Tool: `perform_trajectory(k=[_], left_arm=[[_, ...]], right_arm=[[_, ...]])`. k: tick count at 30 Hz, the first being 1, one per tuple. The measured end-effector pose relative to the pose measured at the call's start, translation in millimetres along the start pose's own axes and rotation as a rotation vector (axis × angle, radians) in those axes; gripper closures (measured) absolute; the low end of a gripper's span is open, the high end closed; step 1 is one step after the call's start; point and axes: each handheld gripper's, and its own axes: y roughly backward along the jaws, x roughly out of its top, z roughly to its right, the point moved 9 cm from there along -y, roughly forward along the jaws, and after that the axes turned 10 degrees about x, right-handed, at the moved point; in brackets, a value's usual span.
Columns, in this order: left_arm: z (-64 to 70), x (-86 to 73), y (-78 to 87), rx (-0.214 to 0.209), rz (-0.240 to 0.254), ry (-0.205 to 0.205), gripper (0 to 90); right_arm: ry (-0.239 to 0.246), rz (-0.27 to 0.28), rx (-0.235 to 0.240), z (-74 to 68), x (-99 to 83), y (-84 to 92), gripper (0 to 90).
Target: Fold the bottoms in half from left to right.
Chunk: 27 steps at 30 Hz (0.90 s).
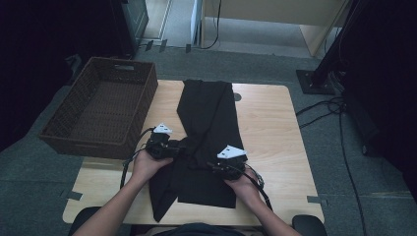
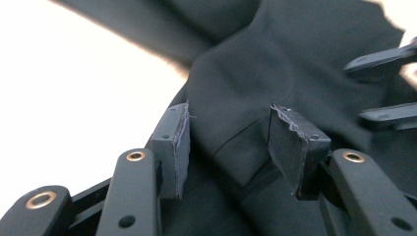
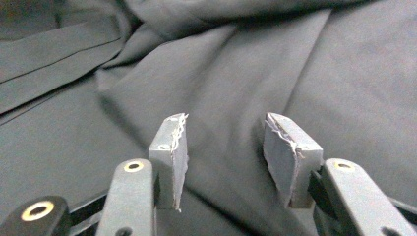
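Your forearms come in from the near edge of the wooden table point(image 1: 275, 128) and angle inward, so the two grippers face each other across the black garment point(image 1: 209, 123). Your left hand point(image 1: 145, 166) carries the left gripper point(image 1: 167, 147) at the cloth's left edge; your right hand point(image 1: 243, 184) carries the right gripper point(image 1: 226, 164) on its right side.

There are two grippers, one garment, one table and one brown wicker basket point(image 1: 125, 73), which stands at the table's far left corner.

The garment lies lengthwise down the middle of the table, bunched between the grippers. In the left gripper view, the left gripper point(image 2: 228, 135) stands about half open with a fold of cloth between the pads, not pinched. In the right gripper view, the right gripper point(image 3: 226, 142) is also about half open, hovering over wrinkled fabric and gripping nothing.
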Motion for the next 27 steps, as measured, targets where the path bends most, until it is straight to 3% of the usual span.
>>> perform_trajectory(k=[3,5,6,8,9,12,15,19,22,25,26,27], left_arm=[[-2.6,-5.0,-12.9,0.006,-0.021,0.008,50.8],[-1.6,-3.7,-14.7,0.001,-0.004,0.010,51.7],[-1.1,-2.3,-16.6,0.000,0.009,0.011,57.4],[1.4,-0.3,-20.0,-0.010,0.017,0.004,60.5],[1.9,0.5,-21.7,0.000,0.024,-0.016,70.6],[3.1,3.5,-26.3,0.003,0.042,-0.051,78.6],[3.0,13.3,-25.3,0.004,0.027,-0.045,84.7],[21.8,31.1,-10.1,-0.049,0.101,-0.059,85.2],[42.2,32.1,-7.4,-0.095,0.099,-0.075,85.1],[48.9,29.4,-10.1,-0.106,0.086,-0.072,84.2],[49.9,29.1,-11.6,-0.112,0.080,-0.055,81.6],[48.8,29.4,-11.9,-0.117,0.074,-0.040,71.3]], right_arm=[[0.013,0.022,-0.006,-4.5,0.1,2.2,53.2],[0.016,0.021,-0.004,-4.2,-0.1,0.7,53.0],[0.013,0.022,-0.006,-2.2,-0.5,-3.1,52.6],[0.010,0.025,-0.010,-1.0,0.9,-4.3,52.6],[0.007,0.023,-0.018,1.5,3.6,-7.1,52.2],[0.001,0.026,-0.024,5.5,6.7,-9.8,52.3],[-0.010,0.027,-0.032,12.2,12.0,-14.7,52.2],[-0.018,0.030,-0.041,18.1,16.6,-18.6,52.4],[-0.021,0.029,-0.040,22.2,20.3,-22.1,52.6],[-0.016,0.028,-0.043,23.7,21.9,-23.7,53.0],[-0.012,0.028,-0.045,24.0,22.1,-23.8,53.2],[-0.013,0.029,-0.045,23.7,21.9,-23.6,53.7]])
